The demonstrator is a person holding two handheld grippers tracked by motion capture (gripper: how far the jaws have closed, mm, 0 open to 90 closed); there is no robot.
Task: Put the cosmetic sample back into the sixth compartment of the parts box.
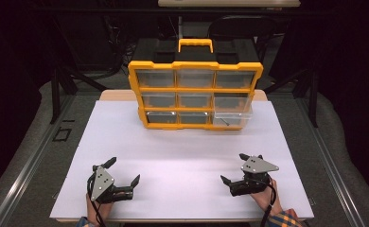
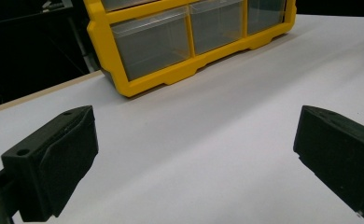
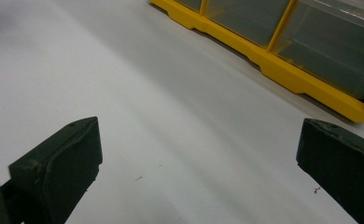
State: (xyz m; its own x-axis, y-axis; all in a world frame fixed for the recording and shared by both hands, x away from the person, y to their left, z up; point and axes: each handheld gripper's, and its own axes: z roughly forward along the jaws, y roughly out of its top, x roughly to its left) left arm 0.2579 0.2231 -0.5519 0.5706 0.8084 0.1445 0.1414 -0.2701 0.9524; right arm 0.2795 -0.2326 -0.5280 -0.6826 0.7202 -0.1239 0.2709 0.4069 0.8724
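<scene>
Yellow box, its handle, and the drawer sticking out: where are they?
yellow box (image 1: pixel 195 88), high view, on its front frame.
handle (image 1: pixel 195 43), high view, on its top bar.
drawer sticking out (image 1: pixel 233 115), high view, on its clear front.

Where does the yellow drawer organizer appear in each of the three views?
High view: organizer at top centre, at the table's far edge.
Left gripper view: its lower left corner at the top, left of centre.
Right gripper view: its lower right corner at top right.
Shared landmark: the yellow bottom rail.

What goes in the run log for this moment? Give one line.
left gripper: open, empty | right gripper: open, empty | organizer: upright | bottom-right drawer: pulled partway out
</scene>
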